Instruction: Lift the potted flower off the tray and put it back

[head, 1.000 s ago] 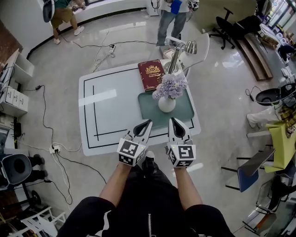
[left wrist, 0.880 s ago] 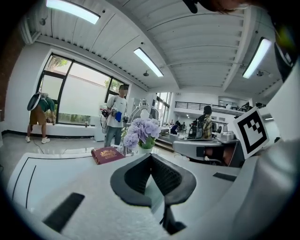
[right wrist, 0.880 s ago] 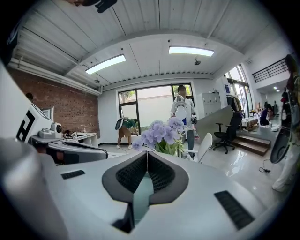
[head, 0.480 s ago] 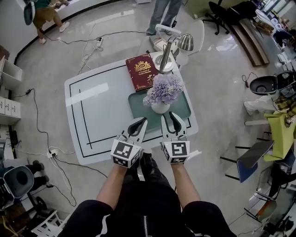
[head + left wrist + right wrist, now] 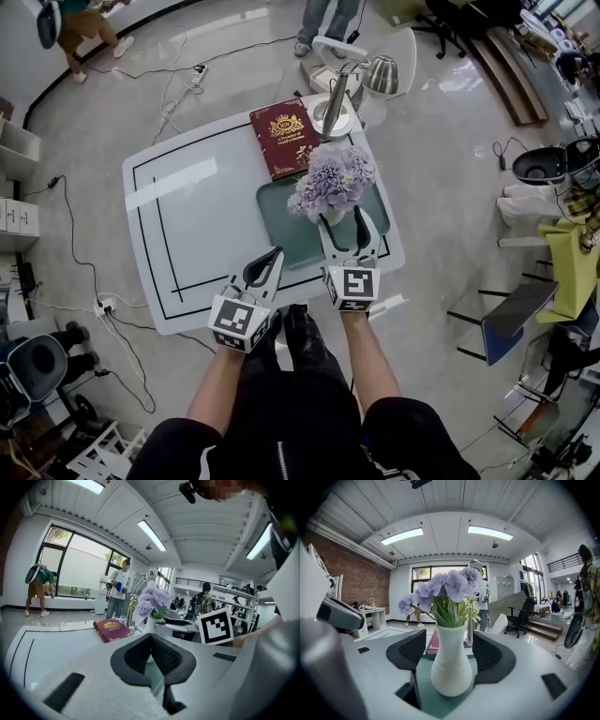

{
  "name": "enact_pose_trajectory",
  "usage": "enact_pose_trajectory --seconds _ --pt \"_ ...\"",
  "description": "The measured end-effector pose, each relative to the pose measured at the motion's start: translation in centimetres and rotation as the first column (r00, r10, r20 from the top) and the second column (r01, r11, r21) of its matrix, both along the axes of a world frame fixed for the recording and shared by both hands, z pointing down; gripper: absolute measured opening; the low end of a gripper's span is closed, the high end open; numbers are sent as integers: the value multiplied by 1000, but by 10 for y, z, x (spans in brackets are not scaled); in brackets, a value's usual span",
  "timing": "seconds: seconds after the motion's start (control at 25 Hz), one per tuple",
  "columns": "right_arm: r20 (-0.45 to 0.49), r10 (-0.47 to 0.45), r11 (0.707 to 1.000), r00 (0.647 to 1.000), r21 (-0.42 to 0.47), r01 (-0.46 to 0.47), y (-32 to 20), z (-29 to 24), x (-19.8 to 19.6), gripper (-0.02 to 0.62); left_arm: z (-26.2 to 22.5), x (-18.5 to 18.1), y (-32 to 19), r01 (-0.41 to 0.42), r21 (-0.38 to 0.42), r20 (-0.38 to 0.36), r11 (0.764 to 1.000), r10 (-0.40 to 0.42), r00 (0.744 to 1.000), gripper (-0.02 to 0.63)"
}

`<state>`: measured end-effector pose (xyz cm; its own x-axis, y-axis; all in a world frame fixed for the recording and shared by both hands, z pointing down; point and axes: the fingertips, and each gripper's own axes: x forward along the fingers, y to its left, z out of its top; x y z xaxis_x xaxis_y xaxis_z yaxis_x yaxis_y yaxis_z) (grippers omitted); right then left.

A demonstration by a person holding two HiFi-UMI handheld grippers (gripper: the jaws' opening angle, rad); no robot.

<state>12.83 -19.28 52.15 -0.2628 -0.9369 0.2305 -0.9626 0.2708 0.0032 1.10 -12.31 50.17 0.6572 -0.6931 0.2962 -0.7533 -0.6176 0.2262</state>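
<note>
The potted flower (image 5: 330, 178), purple blooms in a white vase (image 5: 451, 667), stands upright on the green tray (image 5: 279, 225) on the white table (image 5: 187, 234). My right gripper (image 5: 340, 217) reaches over the tray's near edge. Its jaws have just been opening and now stand either side of the vase without pressing on it. In the right gripper view the vase fills the gap between the black pads (image 5: 411, 649) above the tray (image 5: 423, 672). My left gripper (image 5: 270, 258) is shut and holds nothing, near the table's front edge left of the tray. In its own view the flower (image 5: 152, 603) is ahead to the right.
A red book (image 5: 284, 139) lies behind the tray, with a metal desk lamp (image 5: 333, 94) at the table's far right corner. Cables run over the floor to the left and behind. Chairs stand to the right, and people stand at the far side of the room.
My right gripper has moved forward over the tray and gone from shut to open around the vase. My left gripper has drifted toward the table's near edge.
</note>
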Motion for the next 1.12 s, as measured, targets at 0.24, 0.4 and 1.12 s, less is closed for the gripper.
enact_pose_trajectory --seconds 0.24,0.4,1.12 --pt "-10 -7 1000 1000 2 7 -26 13 -10 291 10 -24 5 52 -28 9 998 -52 999 6" --pt "-18 6 1000 1000 23 -6 -44 14 -11 291 16 -34 8 78 -44 11 996 -78 997 6" --pt "-26 17 999 1000 34 -16 -77 23 -15 246 26 -50 7 117 -71 19 991 -116 993 6"
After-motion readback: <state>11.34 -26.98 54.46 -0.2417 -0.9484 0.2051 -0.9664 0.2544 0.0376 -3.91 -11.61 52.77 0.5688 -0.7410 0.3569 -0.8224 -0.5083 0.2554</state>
